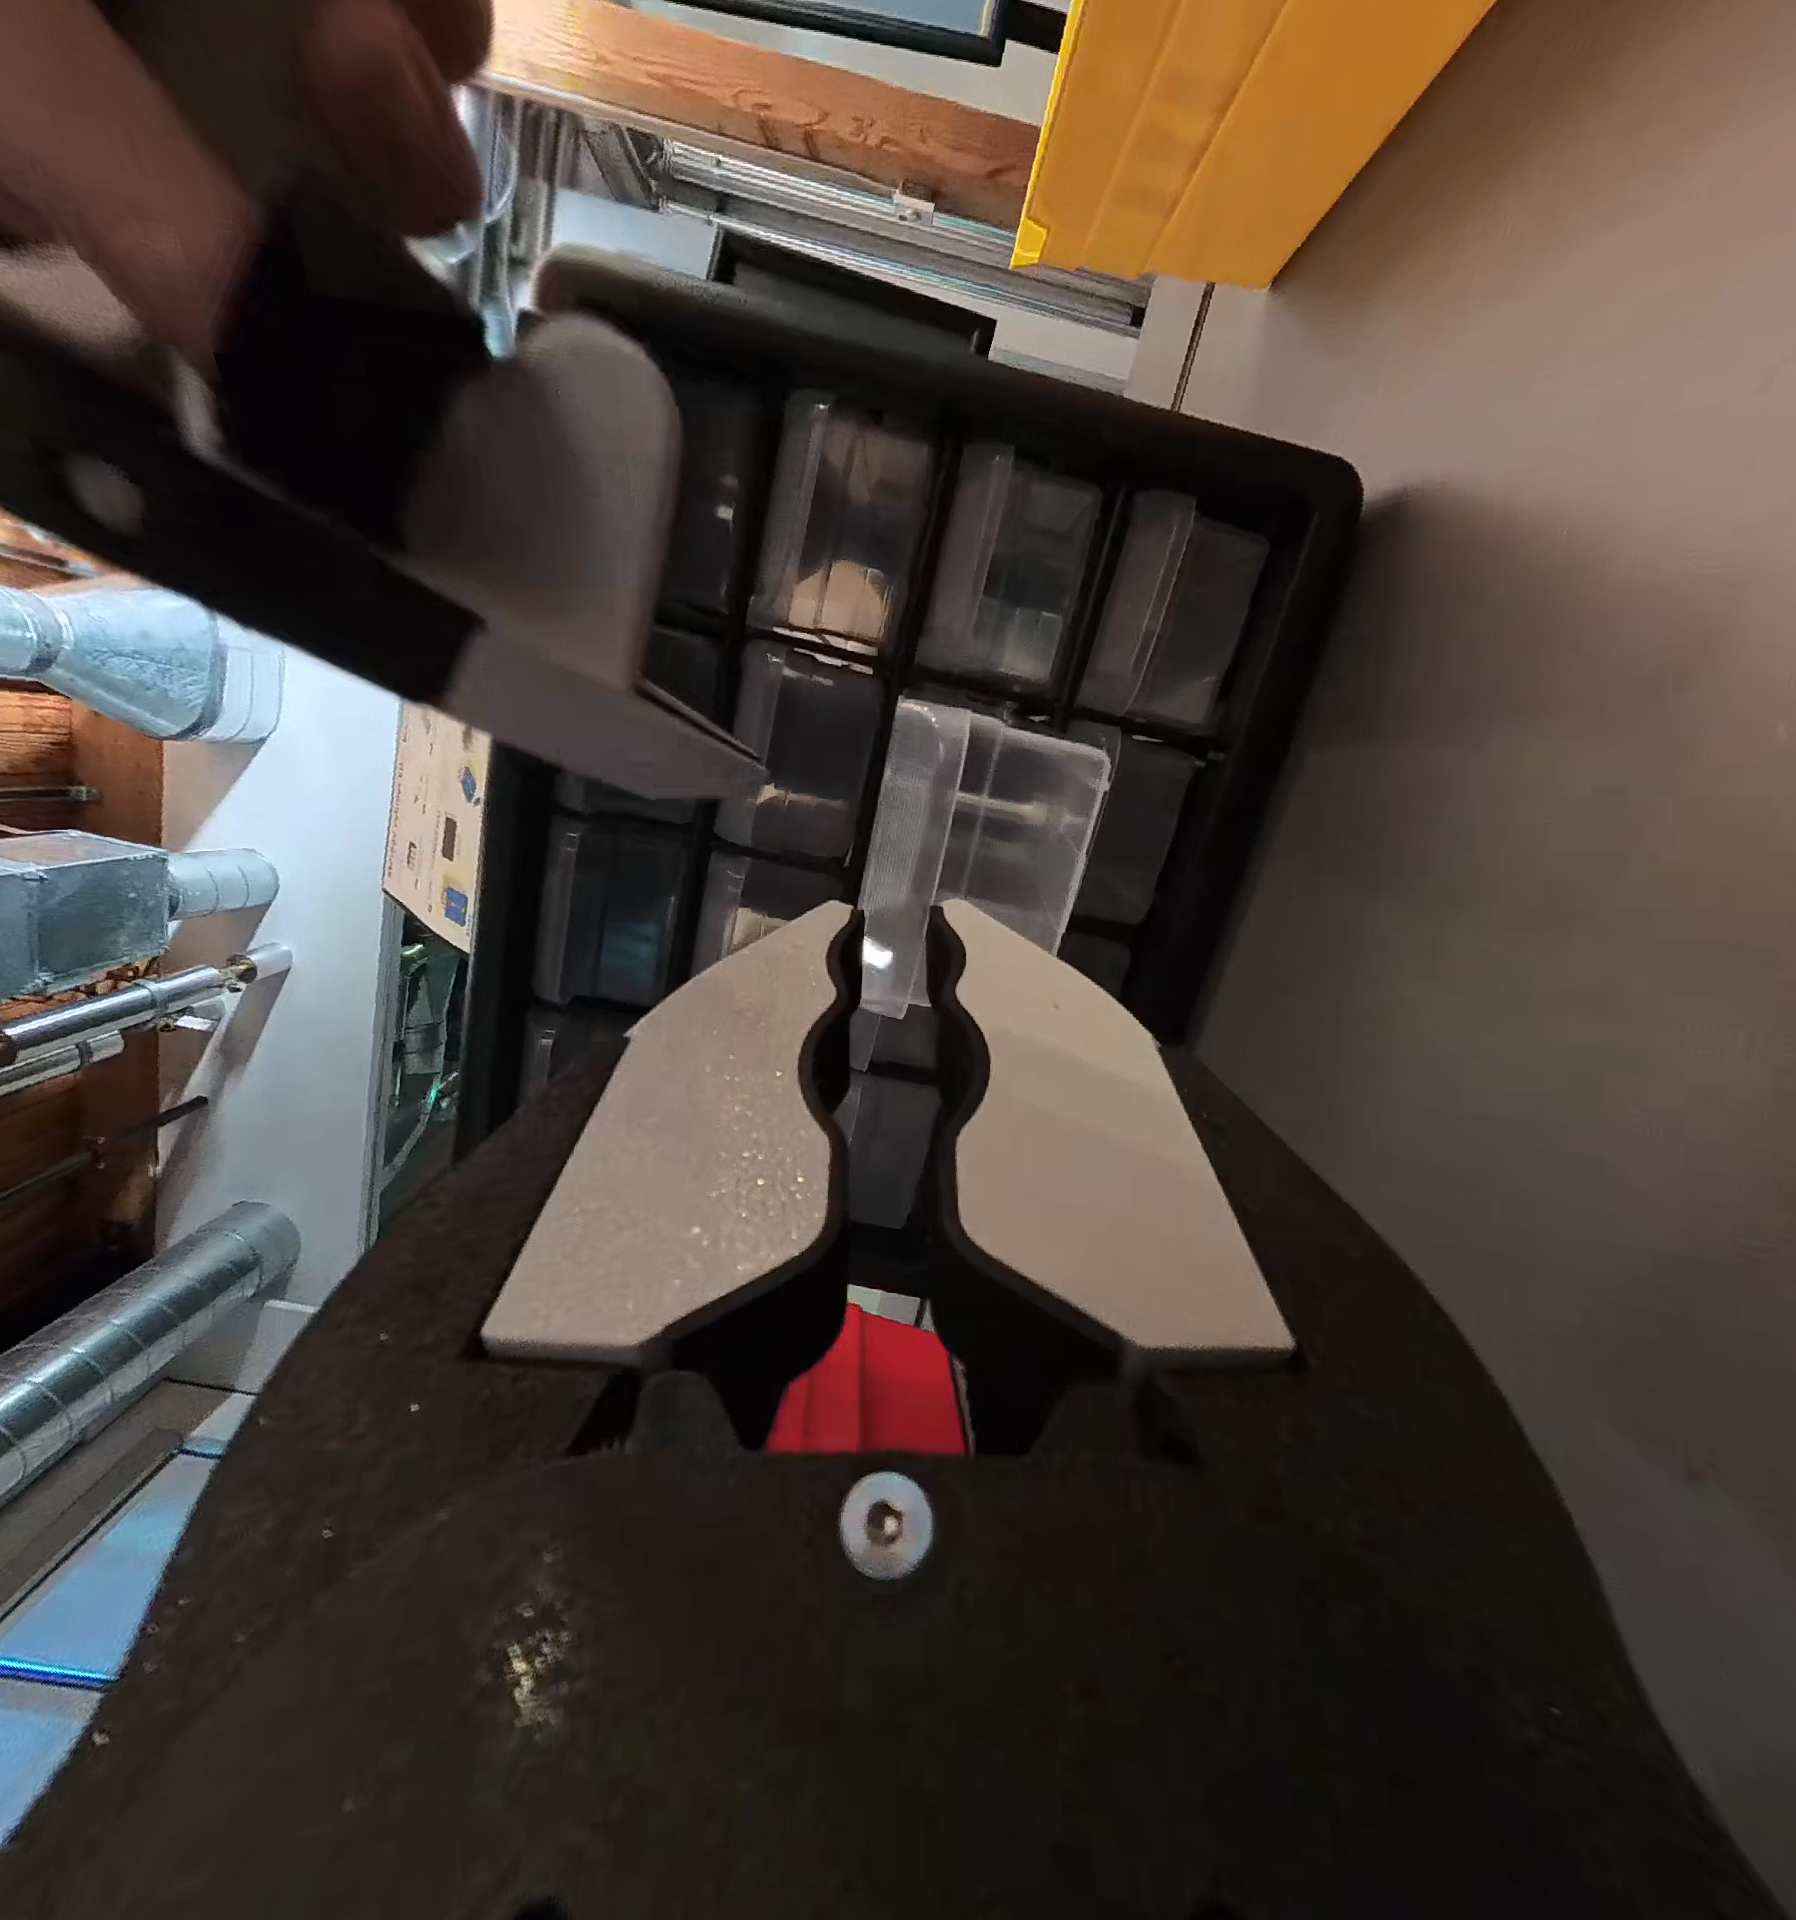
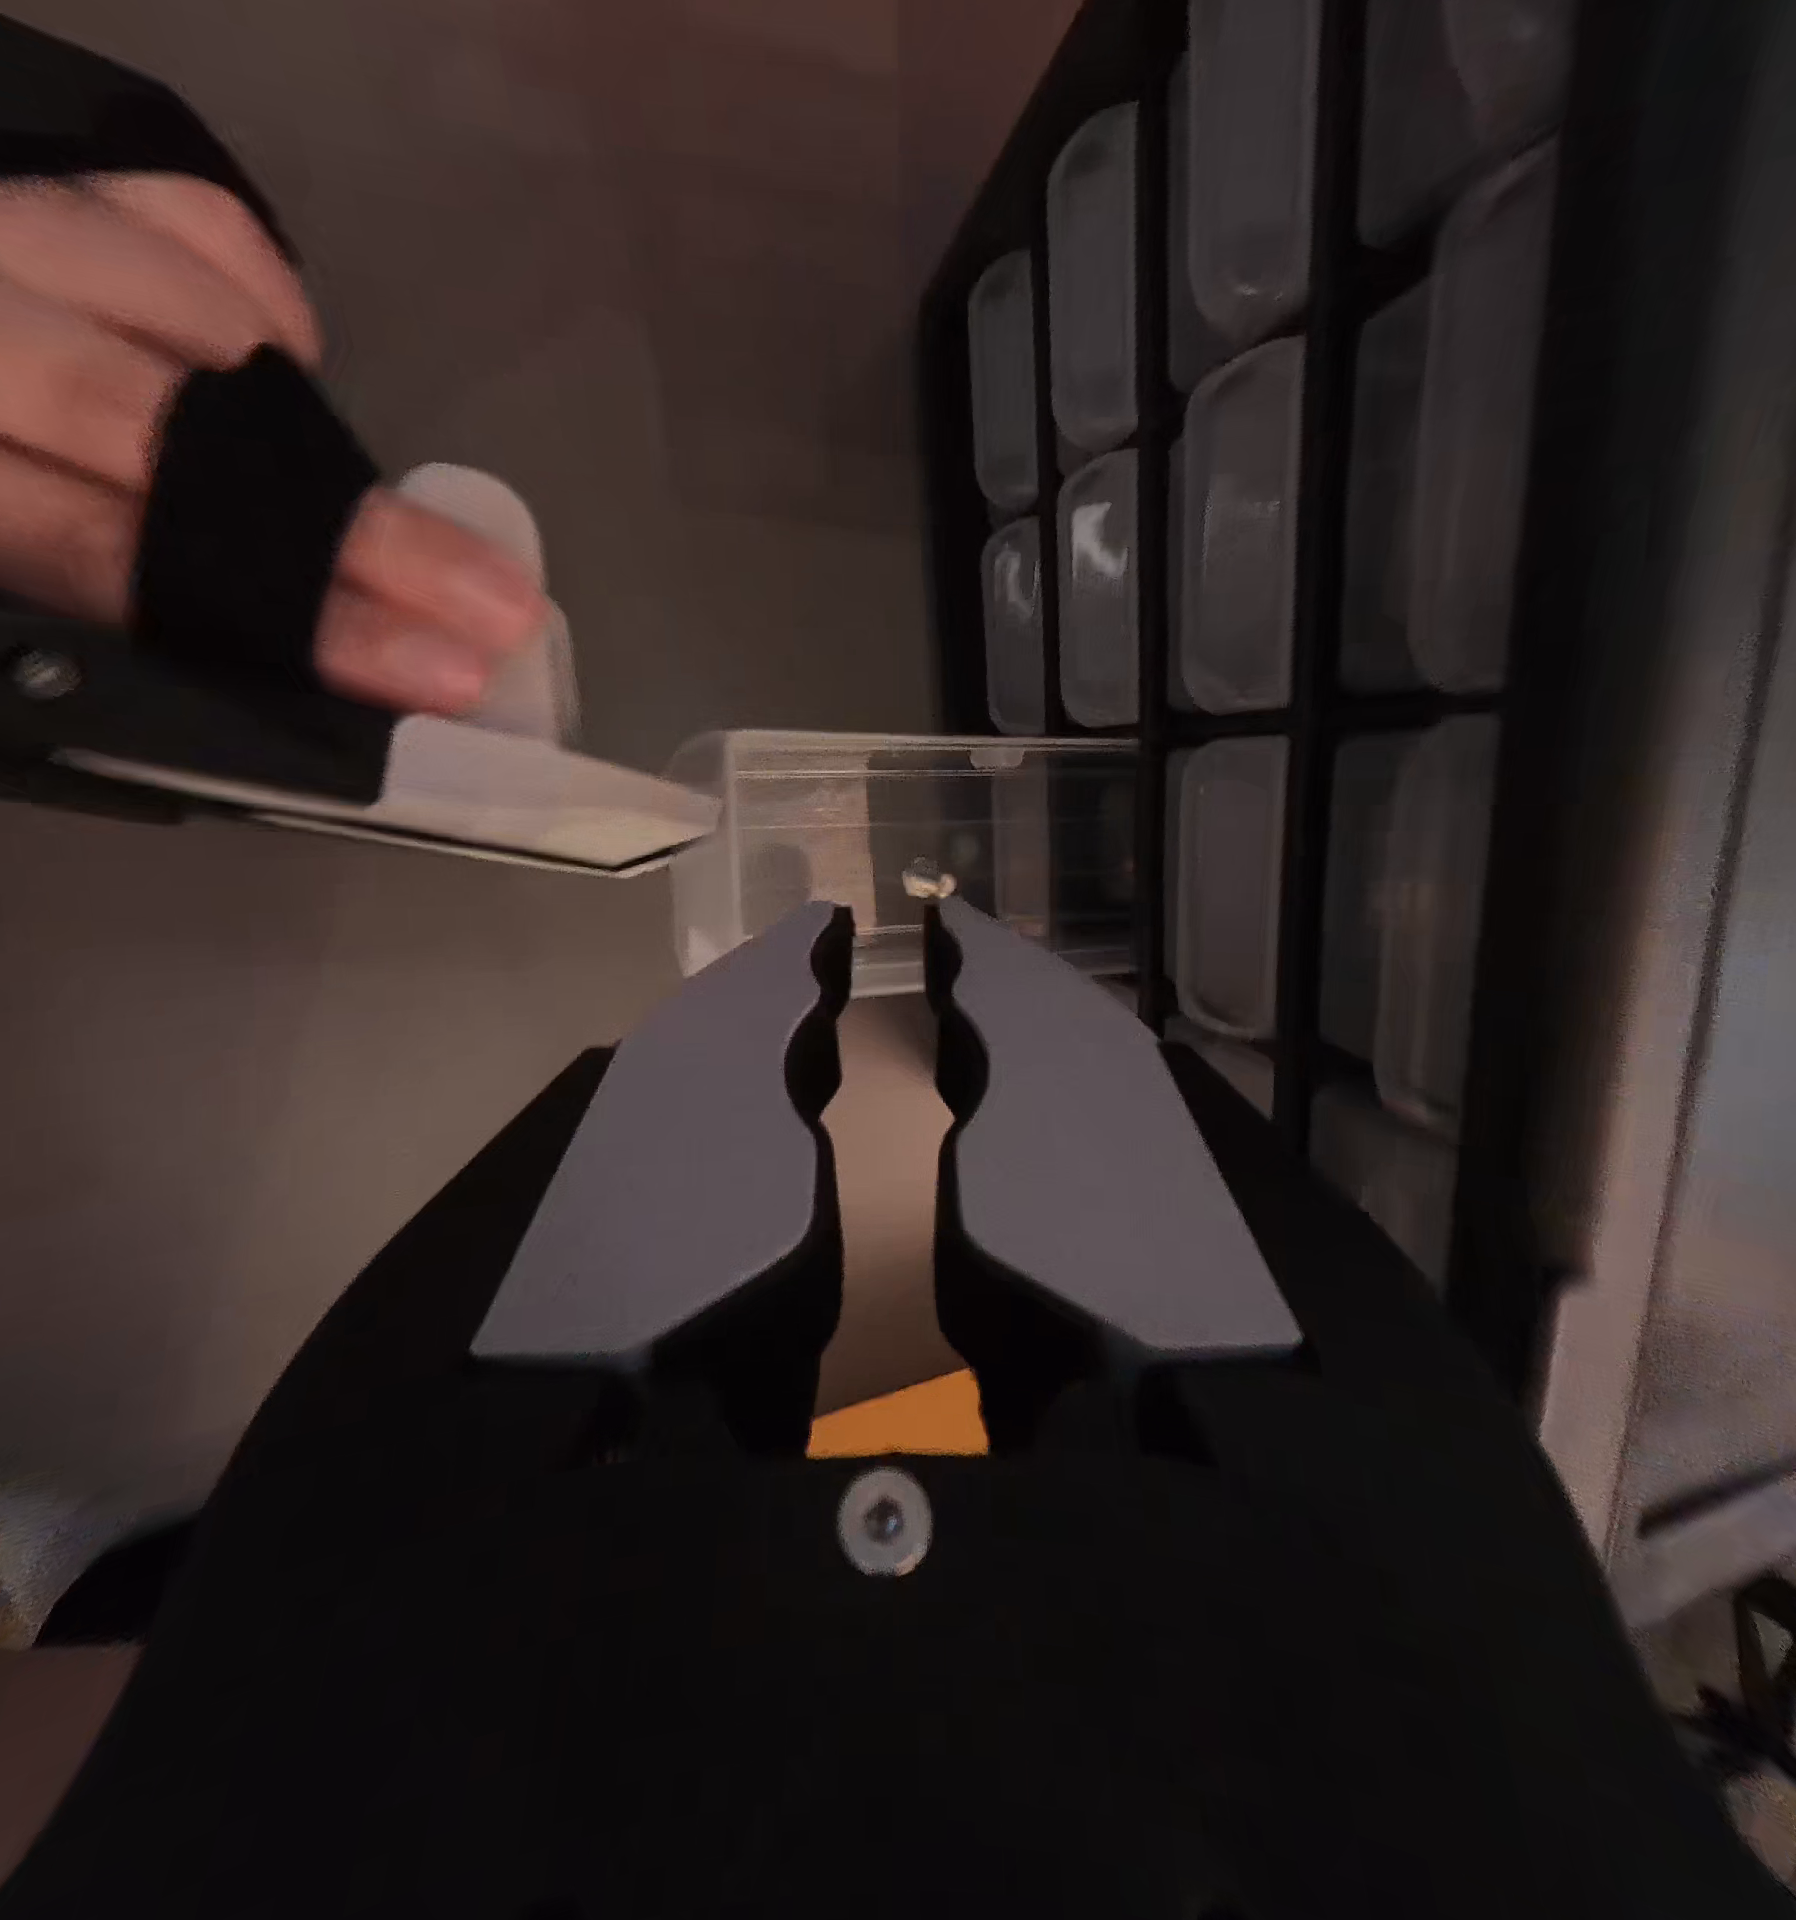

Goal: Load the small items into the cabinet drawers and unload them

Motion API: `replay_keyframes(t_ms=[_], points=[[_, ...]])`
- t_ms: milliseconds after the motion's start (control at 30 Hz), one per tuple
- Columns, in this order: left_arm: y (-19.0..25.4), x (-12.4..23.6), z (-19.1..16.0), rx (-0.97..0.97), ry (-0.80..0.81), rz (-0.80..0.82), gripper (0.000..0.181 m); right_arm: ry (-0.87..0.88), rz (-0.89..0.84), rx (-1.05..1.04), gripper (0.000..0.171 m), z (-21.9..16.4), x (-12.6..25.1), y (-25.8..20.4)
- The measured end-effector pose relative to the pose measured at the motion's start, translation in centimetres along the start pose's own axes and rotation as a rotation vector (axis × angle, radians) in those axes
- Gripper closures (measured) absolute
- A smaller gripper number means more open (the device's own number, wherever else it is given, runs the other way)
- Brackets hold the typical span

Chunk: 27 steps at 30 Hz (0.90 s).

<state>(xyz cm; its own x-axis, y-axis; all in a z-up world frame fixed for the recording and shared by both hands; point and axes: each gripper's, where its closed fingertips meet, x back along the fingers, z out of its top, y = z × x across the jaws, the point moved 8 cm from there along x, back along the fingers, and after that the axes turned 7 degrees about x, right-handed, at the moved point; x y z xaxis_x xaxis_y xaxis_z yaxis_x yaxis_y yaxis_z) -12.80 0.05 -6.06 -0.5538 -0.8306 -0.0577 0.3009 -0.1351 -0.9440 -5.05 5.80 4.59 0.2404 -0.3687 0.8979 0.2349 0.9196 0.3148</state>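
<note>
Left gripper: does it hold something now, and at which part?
Yes. The left gripper is shut on the clear drawer, pinching the front handle tab. The drawer is pulled partly out of the black cabinet.

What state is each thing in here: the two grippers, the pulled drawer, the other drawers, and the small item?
Left gripper: fingers closed on the clear drawer's front tab.
Right gripper: fingers slightly apart, holding nothing, tips at the drawer's side.
Clear drawer: pulled partway out of the cabinet.
Small item: seen through the drawer wall, apparently lying inside.
Other drawers: pushed in.
Cabinet: standing on the grey surface.
</note>
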Motion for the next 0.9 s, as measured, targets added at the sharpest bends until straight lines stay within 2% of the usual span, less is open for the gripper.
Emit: replay_keyframes(t_ms=[200,533,600,767,900], points=[[-0.2,0.0,0.0,0.025,-0.003,-0.021,0.170,-0.286,0.045,0.040,0.156,0.2,-4.0,1.4],[-0.2,0.1,0.0,0.032,-0.005,-0.033,0.170,-0.411,0.118,0.034,0.157,0.4,-6.1,1.6],[-0.2,0.1,0.0,0.029,-0.006,-0.031,0.170,-0.411,0.121,0.032,0.163,0.5,-6.2,1.7],[-0.2,0.1,0.0,0.031,-0.007,-0.033,0.170,-0.371,0.104,0.024,0.164,0.7,-5.6,1.7],[-0.1,0.1,0.0,0.031,-0.006,-0.035,0.170,-0.232,0.044,0.028,0.164,0.9,-1.8,1.1]])
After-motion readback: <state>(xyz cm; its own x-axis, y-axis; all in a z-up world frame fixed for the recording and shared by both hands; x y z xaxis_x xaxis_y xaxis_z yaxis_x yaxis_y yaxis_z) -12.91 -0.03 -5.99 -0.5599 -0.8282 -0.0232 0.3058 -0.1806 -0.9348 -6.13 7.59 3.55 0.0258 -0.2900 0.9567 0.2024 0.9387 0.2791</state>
